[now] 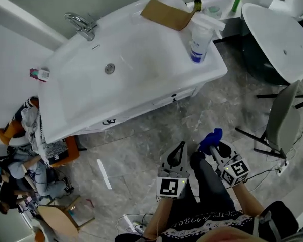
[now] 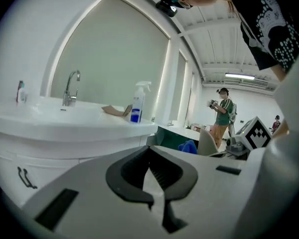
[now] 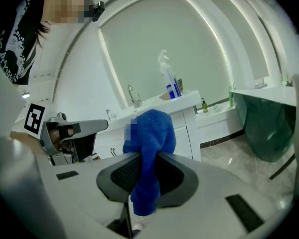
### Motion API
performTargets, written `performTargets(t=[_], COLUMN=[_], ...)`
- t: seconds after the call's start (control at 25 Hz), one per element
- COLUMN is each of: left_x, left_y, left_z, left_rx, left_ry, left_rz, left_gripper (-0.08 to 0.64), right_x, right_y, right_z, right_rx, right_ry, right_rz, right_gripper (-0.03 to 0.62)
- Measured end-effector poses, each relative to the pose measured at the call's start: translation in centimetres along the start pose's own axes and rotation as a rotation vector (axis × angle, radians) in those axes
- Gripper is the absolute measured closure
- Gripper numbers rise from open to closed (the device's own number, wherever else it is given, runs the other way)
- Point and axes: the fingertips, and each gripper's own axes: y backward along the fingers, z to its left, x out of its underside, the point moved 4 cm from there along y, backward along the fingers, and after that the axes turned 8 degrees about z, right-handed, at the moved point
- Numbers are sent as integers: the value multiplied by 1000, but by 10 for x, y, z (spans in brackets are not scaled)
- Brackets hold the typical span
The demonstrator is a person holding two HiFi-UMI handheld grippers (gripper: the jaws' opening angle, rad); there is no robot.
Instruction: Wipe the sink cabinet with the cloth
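Cloth, clenched in right tool, sticks lengthwise forward toward sink cabinet; left tool closed, empty.

Cloth: solid blue. Sink and cabinet: white. Handles: black. Spray bottle: translucent white with a blue label. Cardboard: brown. Tap: chrome. Floor: grey, marbled with pale veins. Left gripper and right gripper: light grey bodies, black ribbed pads. Marker cubes: black squares on white. Garment: black with white print.
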Motion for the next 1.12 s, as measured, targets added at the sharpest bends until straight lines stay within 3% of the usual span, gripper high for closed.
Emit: performTargets(t=[0.24, 0.44, 0.64, 0.96, 1.12], left_x=[-92, -136, -128, -106, -102], left_y=[72, 112, 158, 227, 236], left_z=[-43, -53, -40, -1, 19], left_rx=[-49, -77, -200, -359, -393], left_ry=[26, -19, 33, 30, 7], left_rz=[-9, -118, -177, -182, -176], left_gripper=[555, 555, 555, 555, 555], right_x=[-92, -117, -116, -113, -107], right_y=[85, 112, 141, 173, 174], right_z=[36, 46, 52, 61, 66], right_rx=[-47, -79, -122, -71, -49], right_ry=[61, 109, 106, 85, 99], right_rz=[-56, -99, -110, -124, -118], right_gripper=[512, 512, 512, 512, 512])
